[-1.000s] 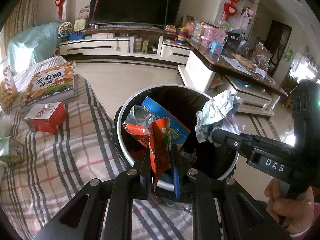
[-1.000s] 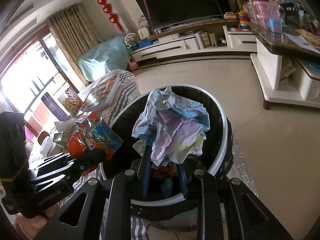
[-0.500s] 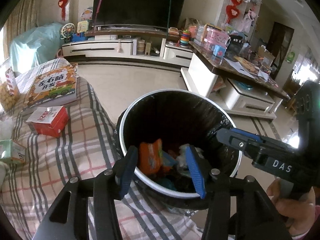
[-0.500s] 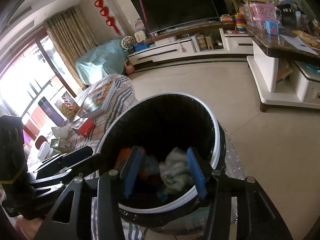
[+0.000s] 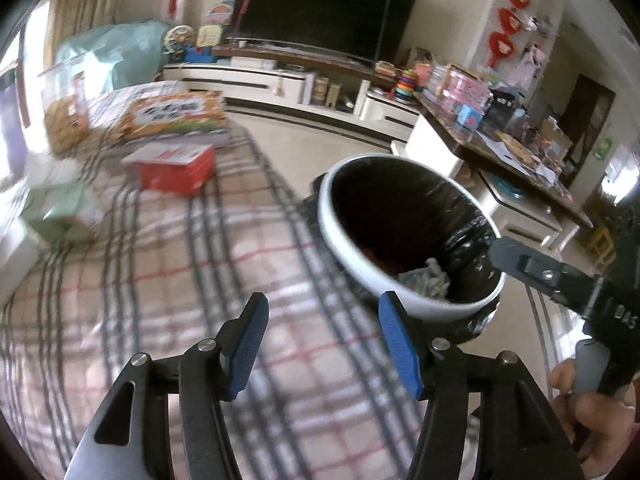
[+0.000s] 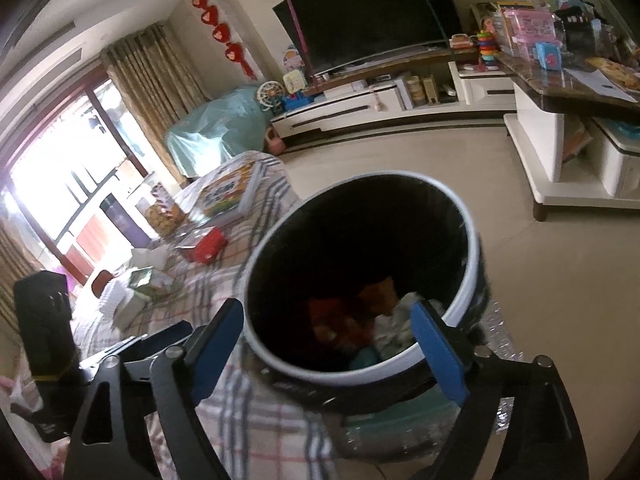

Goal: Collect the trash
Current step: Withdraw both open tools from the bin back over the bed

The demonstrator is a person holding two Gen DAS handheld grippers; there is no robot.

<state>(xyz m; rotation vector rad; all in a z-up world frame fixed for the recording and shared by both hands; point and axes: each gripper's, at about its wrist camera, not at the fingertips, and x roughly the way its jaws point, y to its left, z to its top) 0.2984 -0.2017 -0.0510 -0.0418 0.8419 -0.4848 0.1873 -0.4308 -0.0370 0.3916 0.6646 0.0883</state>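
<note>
Both wrappers have left our grippers since a second ago: the orange snack packet we held in the left gripper (image 5: 320, 344) and the crumpled paper we held in the right gripper (image 6: 328, 344) now lie at the bottom of the trash bin (image 6: 468, 240), among other scraps. Our left jaws are opening, about half spread, with nothing between them; that view has swung away from the bin mouth and now looks over the plaid cloth (image 5: 168, 280). Our right jaws are opening too, nearly as wide as they go, empty, and poised just over the bin's near rim. We judge this drop finished, so the next step is to look for more litter on the cloth, where a red box (image 5: 176, 166), a green carton (image 5: 56, 212) and a picture book (image 5: 176, 114) lie; we cannot tell which of these counts as trash. The bin stands upright beside the cloth's edge, its long axis vertical and its mouth facing up. The crumpled paper (image 5: 426, 280) rests in a shapeless wad against the near wall, the orange packet (image 6: 380, 292) beside it, neither with a clear long axis from here.
</note>
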